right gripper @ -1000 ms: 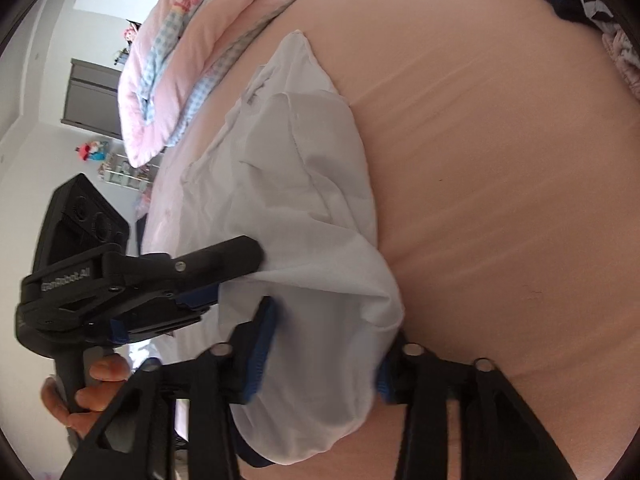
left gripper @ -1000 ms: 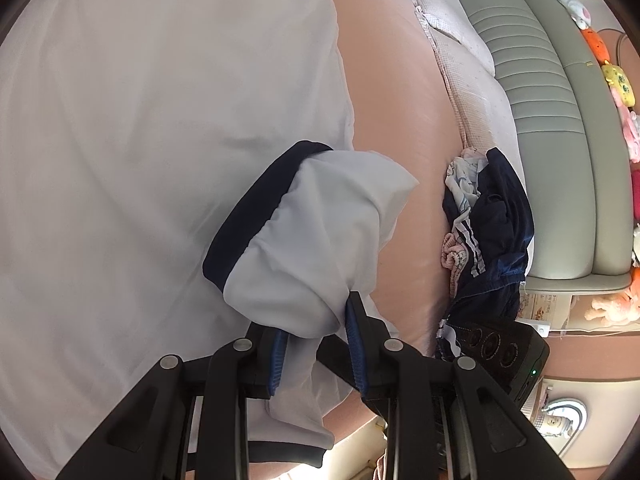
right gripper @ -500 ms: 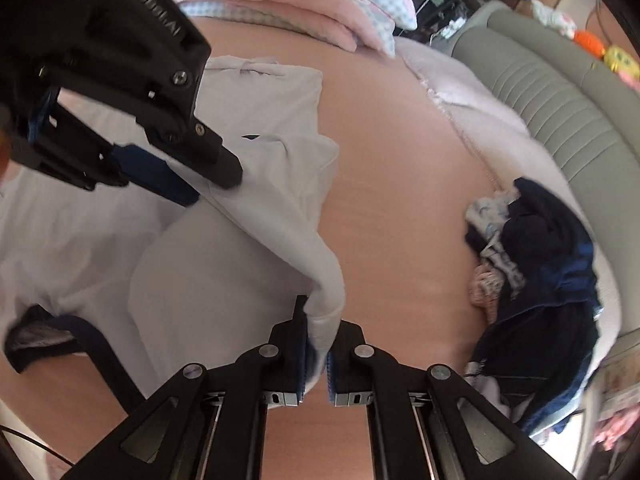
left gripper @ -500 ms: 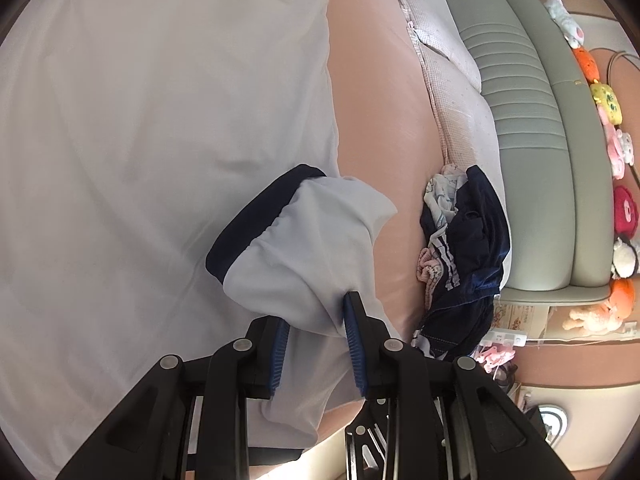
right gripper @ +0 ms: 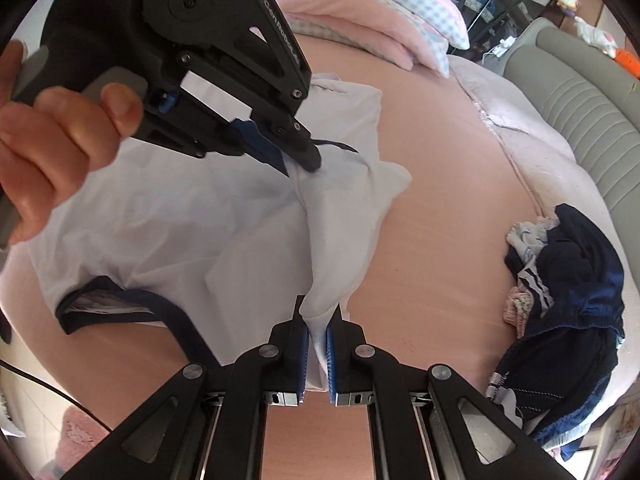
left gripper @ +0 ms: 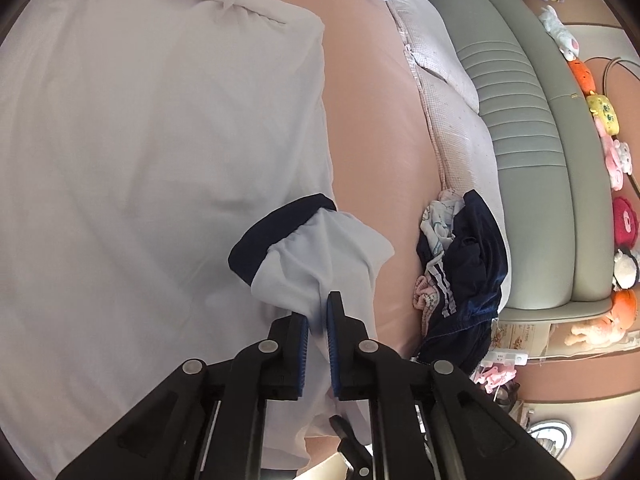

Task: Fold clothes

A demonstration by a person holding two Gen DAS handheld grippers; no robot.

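- White shirt [left gripper: 160, 160]: thin, soft, navy-trimmed; spread on smooth pink sheet [left gripper: 372, 120].
- Left gripper [left gripper: 318, 320] pinches its sleeve.
- Right gripper [right gripper: 318, 330] clamps a shirt fold.

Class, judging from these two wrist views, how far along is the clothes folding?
Done: the white shirt lies spread on the bed. In hand: left gripper pinches its navy-cuffed sleeve; right gripper pinches the shirt's edge. Left: the fold itself, then the dark clothes pile.
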